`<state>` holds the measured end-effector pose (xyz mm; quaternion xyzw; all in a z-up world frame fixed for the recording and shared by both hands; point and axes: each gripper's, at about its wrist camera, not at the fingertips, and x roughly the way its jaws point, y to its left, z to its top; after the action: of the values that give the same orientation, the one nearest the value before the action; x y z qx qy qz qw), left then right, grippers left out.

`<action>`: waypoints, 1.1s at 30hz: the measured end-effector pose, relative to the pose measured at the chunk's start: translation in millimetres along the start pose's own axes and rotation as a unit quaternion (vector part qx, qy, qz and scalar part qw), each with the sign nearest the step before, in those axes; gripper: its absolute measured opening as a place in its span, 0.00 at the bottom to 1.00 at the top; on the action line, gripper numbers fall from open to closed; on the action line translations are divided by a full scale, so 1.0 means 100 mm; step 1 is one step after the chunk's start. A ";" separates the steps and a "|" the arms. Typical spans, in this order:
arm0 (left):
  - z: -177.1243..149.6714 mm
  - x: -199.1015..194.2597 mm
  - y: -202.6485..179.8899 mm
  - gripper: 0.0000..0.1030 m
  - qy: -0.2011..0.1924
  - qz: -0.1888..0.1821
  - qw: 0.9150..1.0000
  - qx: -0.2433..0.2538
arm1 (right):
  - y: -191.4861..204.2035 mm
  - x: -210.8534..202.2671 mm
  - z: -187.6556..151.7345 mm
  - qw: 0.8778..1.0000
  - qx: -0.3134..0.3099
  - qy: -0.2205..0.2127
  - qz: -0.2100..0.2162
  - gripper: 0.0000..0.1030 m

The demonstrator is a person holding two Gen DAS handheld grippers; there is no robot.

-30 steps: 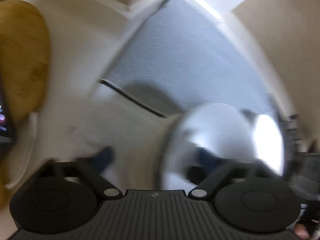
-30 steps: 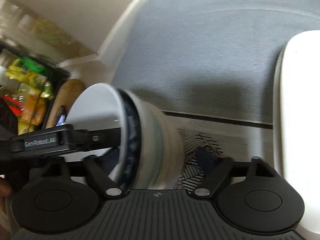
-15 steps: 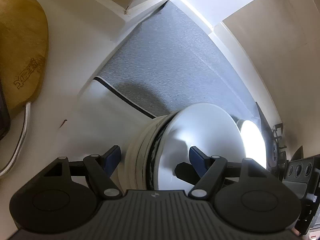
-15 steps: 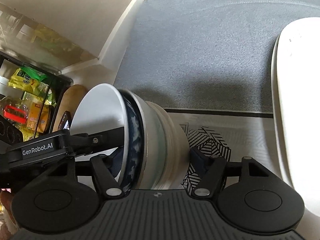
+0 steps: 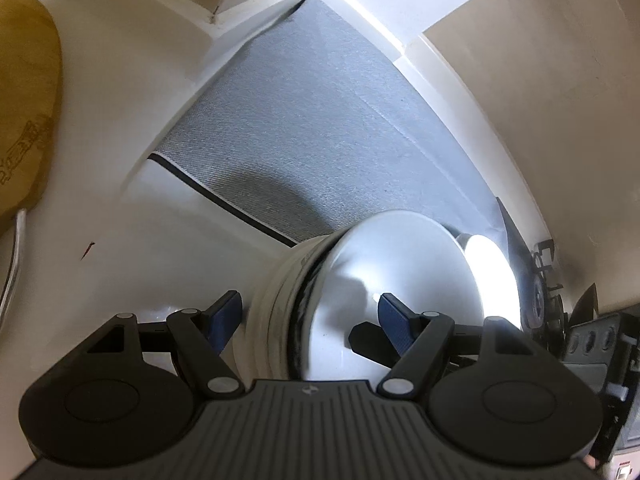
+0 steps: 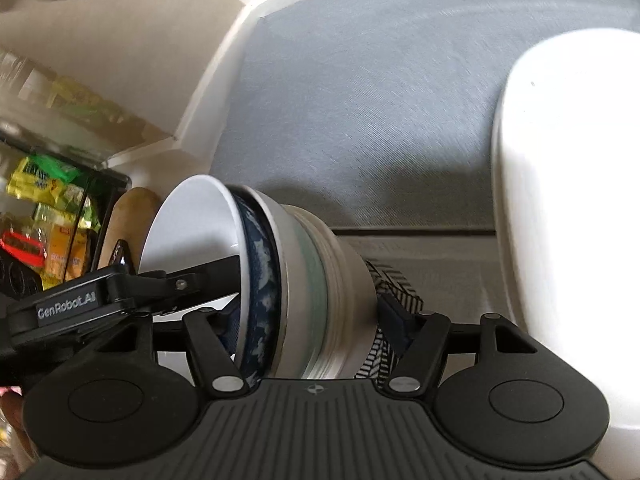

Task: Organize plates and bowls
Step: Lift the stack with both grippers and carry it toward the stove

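Note:
A stack of nested bowls (image 5: 360,300) is held between both grippers, tipped on its side above the grey mat (image 5: 312,136). The inner bowl is white, the one behind it has a dark blue pattern, and the outer ones are cream. My left gripper (image 5: 308,320) straddles the stack's rim, one finger outside and one inside the white bowl. In the right wrist view the same stack (image 6: 288,288) sits between my right gripper's (image 6: 308,320) fingers, which press on its rim and base. The left gripper's finger (image 6: 192,280) reaches into the white bowl.
A white plate or tray (image 6: 568,208) stands at the right on the mat. A wooden board (image 5: 24,112) lies at the left on the white counter (image 5: 100,80). A black shelf with snack packets (image 6: 44,216) is at the far left. White walls close off the back.
The bowl stack has moved a little forward and down toward the mat, with both grippers still around it. The blur of a second ago has gone from the left view.

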<state>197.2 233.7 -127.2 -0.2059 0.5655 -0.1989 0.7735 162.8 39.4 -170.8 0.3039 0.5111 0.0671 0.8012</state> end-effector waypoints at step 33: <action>-0.03 -0.11 0.13 0.57 -0.014 -0.042 0.999 -0.025 | 0.05 -0.36 0.05 0.998 -0.006 -0.061 -0.031 0.62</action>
<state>192.5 249.9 -126.1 -0.2511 0.5505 -0.2139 0.7669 151.2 26.0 -138.0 0.2862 0.4702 0.0270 0.8344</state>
